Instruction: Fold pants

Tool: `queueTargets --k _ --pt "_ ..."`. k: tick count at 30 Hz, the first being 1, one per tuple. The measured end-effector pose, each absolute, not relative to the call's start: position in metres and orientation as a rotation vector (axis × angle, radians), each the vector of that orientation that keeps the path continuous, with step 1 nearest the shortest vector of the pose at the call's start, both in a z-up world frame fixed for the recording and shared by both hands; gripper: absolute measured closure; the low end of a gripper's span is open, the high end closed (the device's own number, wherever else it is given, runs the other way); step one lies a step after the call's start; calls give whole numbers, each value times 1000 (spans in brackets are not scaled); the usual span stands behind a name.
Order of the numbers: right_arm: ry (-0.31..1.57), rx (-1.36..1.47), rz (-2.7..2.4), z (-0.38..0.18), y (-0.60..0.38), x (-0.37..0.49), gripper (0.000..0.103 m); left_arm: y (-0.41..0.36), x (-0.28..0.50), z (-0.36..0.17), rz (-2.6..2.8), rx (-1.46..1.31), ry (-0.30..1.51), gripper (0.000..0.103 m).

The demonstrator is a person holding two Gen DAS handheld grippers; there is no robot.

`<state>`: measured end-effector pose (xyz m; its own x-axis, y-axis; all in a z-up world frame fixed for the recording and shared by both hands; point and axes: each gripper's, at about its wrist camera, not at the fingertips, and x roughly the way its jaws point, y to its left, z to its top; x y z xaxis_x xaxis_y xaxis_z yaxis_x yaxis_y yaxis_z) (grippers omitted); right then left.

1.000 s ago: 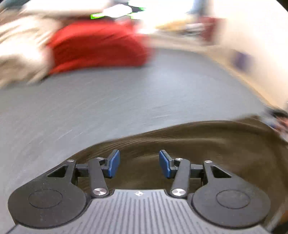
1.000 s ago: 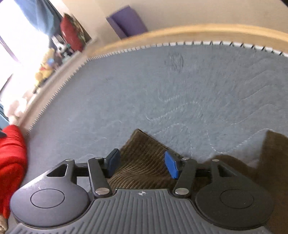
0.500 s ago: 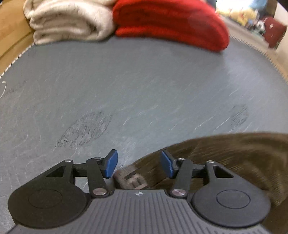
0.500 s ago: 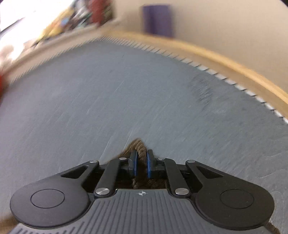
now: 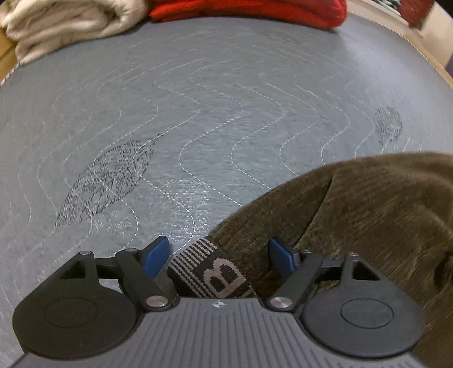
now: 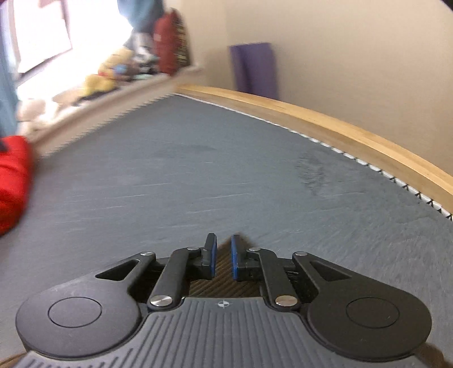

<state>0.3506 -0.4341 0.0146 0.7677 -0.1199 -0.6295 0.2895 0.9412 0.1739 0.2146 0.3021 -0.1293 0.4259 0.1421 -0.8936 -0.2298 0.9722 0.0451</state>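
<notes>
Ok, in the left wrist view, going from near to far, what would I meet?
Left claw, open → striped woven label with a letter B on the brown corduroy pants → grey quilted mat → folded cream towel and folded red cloth at the far edge.

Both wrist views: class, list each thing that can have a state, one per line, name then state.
left gripper: open, fingers either side of the waistband, not closed on it.
right gripper: shut on pants fabric.
brown corduroy pants: rumpled on the grey mat, not yet folded flat.
striped waistband: lying between the left fingers.
cream towel: folded, at the mat's far edge.
red garment: folded, beside the towel.
</notes>
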Motion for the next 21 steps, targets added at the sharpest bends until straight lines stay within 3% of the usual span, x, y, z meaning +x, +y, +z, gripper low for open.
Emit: queueTargets --k 9,14,15,17,20,21 --pt "607 335 48 104 -368 190 57 270 218 -121 138 -44 999 21" --pt "616 339 77 101 -371 114 51 246 226 -136 130 24 988 23" --pt "619 340 54 96 -375 103 51 242 226 -138 132 38 983 28" --pt "622 380 -26 80 -390 82 51 237 226 -140 118 59 972 47" --pt "677 451 -96 61 -410 67 51 225 226 -131 132 120 948 97" --pt "667 447 -106 62 -411 64 51 222 226 -128 152 149 940 97"
